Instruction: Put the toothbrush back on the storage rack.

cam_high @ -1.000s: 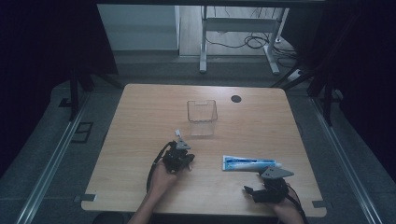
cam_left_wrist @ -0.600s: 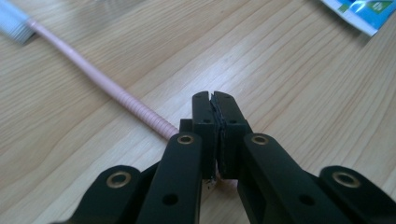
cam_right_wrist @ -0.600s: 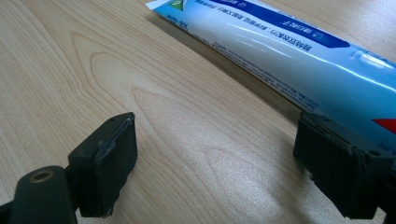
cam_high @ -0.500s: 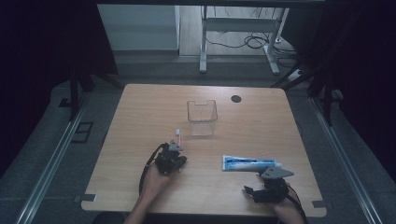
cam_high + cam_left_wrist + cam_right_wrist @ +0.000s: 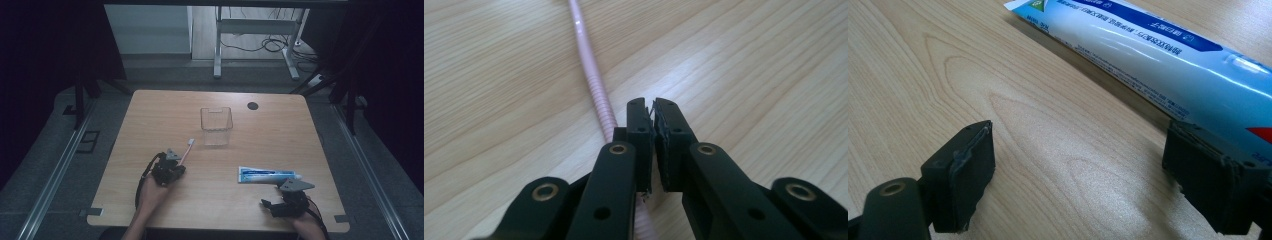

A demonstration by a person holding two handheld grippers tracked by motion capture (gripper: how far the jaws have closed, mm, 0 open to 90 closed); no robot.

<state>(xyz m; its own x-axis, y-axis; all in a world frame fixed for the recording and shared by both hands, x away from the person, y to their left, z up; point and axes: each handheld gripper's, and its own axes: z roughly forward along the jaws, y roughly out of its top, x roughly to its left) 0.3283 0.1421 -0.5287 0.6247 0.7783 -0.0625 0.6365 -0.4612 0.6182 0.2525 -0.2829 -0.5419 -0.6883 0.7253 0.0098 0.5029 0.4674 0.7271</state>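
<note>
A pink toothbrush (image 5: 187, 149) lies flat on the wooden table, its head pointing towards a clear plastic cup (image 5: 216, 126). My left gripper (image 5: 176, 164) sits at the handle end. In the left gripper view its jaws (image 5: 653, 107) stand shut but for a hairline gap, having just eased apart. Nothing is between them, and the toothbrush handle (image 5: 591, 75) runs under the left jaw. A blue and white toothpaste tube (image 5: 267, 175) lies at the front right. My right gripper (image 5: 267, 205) rests open just in front of it, its right jaw beside the tube (image 5: 1148, 45).
A small black disc (image 5: 252, 105) sits near the table's far edge. The table's front edge (image 5: 215, 226) runs just behind both hands. A metal desk frame (image 5: 250, 30) and cables stand on the floor beyond the table.
The left gripper has moved left and towards the near edge. The toothbrush, tilted up at the gripper a second ago, now lies flat on the table. The right gripper has stayed put.
</note>
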